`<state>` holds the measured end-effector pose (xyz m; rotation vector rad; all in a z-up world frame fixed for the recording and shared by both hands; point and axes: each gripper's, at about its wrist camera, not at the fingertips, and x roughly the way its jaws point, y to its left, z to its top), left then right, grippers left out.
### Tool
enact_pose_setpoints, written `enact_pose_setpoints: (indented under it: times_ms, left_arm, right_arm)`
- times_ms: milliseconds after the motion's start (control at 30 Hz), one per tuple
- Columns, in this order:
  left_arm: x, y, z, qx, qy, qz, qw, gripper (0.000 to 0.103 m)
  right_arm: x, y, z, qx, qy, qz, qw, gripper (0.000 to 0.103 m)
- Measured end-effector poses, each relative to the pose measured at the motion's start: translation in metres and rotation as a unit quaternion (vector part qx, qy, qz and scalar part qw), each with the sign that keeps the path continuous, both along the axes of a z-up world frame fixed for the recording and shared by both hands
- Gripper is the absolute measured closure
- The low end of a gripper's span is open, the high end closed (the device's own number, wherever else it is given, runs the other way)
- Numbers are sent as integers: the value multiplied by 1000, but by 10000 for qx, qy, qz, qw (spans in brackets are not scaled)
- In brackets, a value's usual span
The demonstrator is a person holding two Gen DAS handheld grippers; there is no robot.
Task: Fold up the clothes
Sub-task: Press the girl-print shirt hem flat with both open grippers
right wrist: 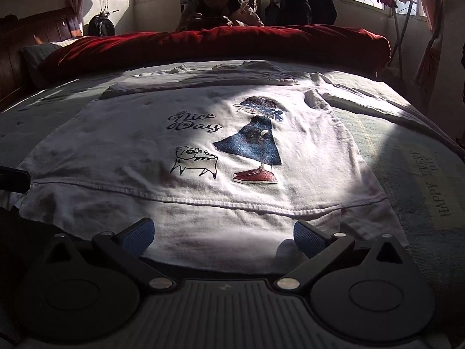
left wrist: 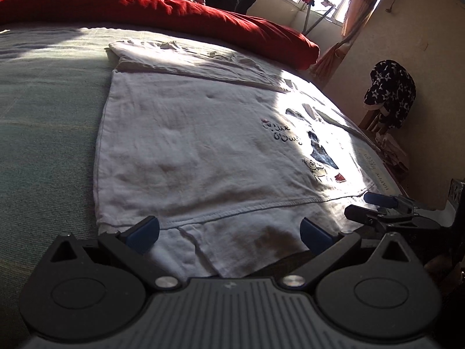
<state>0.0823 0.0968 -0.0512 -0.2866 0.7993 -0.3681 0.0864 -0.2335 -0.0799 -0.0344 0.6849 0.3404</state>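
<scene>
A white T-shirt (left wrist: 186,145) with a "Nice Day" girl-and-cat print (right wrist: 226,142) lies flat on the bed, hem toward me. One sleeve is folded across its far end. My left gripper (left wrist: 229,234) is open, low over the hem's left part, its blue pads apart and holding nothing. My right gripper (right wrist: 223,237) is open over the hem's right part, also holding nothing. The right gripper also shows in the left wrist view (left wrist: 375,206), beside the hem at the right.
The shirt rests on a pale green bedsheet (left wrist: 43,116) printed "HAPPY EVERY DAY" (right wrist: 433,183). A red duvet (right wrist: 221,43) is bunched along the far side. A person (right wrist: 218,8) sits behind it. A star-patterned garment (left wrist: 391,93) hangs on a chair by the wall.
</scene>
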Motion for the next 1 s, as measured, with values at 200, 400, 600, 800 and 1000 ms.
enact_pose_setpoints:
  times_ms: [200, 400, 600, 800, 1000]
  left_arm:
    - [-11, 7, 18, 213, -198, 105, 9995, 1]
    - [-7, 2, 23, 298, -217, 135, 9992, 1]
    - [9, -25, 17, 410, -169, -224, 9988, 1]
    - [19, -54, -3, 415, 91, -468, 9980, 1]
    - [-1, -50, -12, 483, 72, -475, 9977, 1]
  right_arm:
    - [13, 60, 14, -3, -207, 827, 9964, 0]
    - [16, 94, -12, -407, -59, 1223, 9916, 0]
    - [-12, 77, -9, -527, -222, 1491, 9872, 0]
    - [-3, 47, 1, -224, -314, 980, 9944, 0]
    - [7, -1, -16, 392, 120, 527, 9978, 0]
